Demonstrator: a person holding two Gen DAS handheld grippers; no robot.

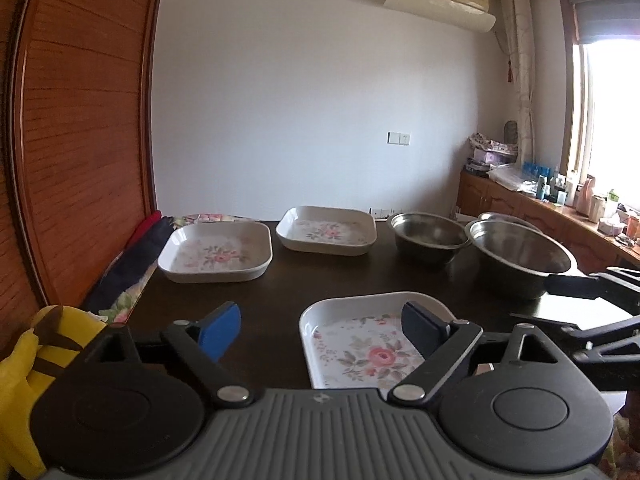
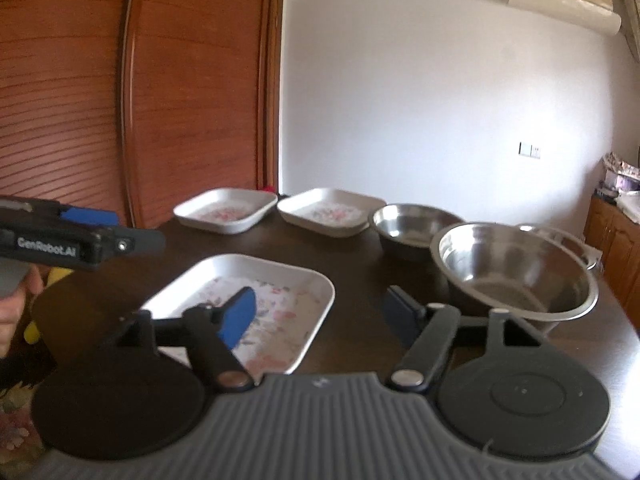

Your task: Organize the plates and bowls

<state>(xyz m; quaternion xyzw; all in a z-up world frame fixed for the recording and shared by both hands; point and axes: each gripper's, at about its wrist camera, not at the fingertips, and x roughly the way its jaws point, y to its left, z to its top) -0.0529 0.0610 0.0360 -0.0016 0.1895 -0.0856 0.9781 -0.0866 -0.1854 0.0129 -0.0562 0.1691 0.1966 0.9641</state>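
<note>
My left hand-held gripper (image 1: 320, 332) stands wide and empty, the near floral plate (image 1: 360, 344) on the bench (image 1: 280, 280) just ahead, slightly right. My right hand-held gripper (image 2: 320, 314), also spread and empty, sits between that plate and the big steel bowl (image 2: 516, 268); I judge left nearer the plate

Three floral plates (image 1: 216, 254), three steel bowls (image 1: 520, 256).

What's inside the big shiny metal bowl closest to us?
Nothing shows inside the large stainless steel bowl: just bare, shiny metal. Its near rim hides a strip of the inside, so that part can't be checked.
</note>
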